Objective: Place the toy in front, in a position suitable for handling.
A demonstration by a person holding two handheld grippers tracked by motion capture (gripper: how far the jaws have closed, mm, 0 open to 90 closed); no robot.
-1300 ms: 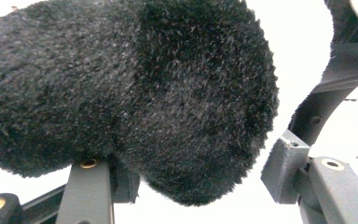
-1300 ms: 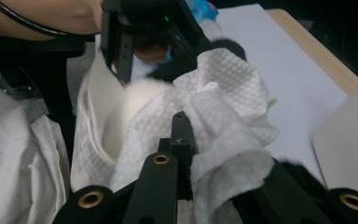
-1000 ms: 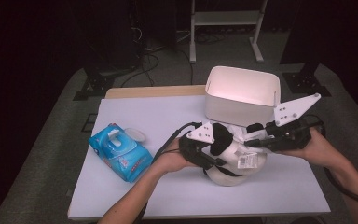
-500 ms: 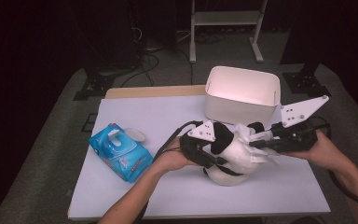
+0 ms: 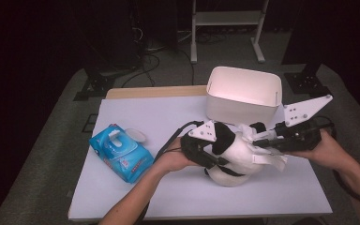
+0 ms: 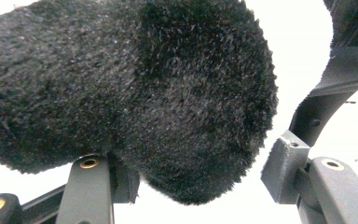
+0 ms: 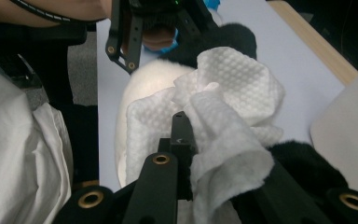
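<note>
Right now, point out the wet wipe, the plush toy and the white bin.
wet wipe (image 7: 235,88), right gripper view, dimpled upper fold.
plush toy (image 5: 236,154), high view, white body.
white bin (image 5: 241,105), high view, front wall.

Black-and-white plush toy (image 5: 232,157), dimpled white wipe (image 7: 228,107)

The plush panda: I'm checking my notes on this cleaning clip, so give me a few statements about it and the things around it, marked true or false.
1. The right gripper is shut on a white wipe. True.
2. The left gripper grips the plush panda. True.
3. The panda lies inside the white bin. False: it sits on the table, in front of the bin.
4. The blue wipes pack has its lid shut. False: the lid is flipped open.
</note>
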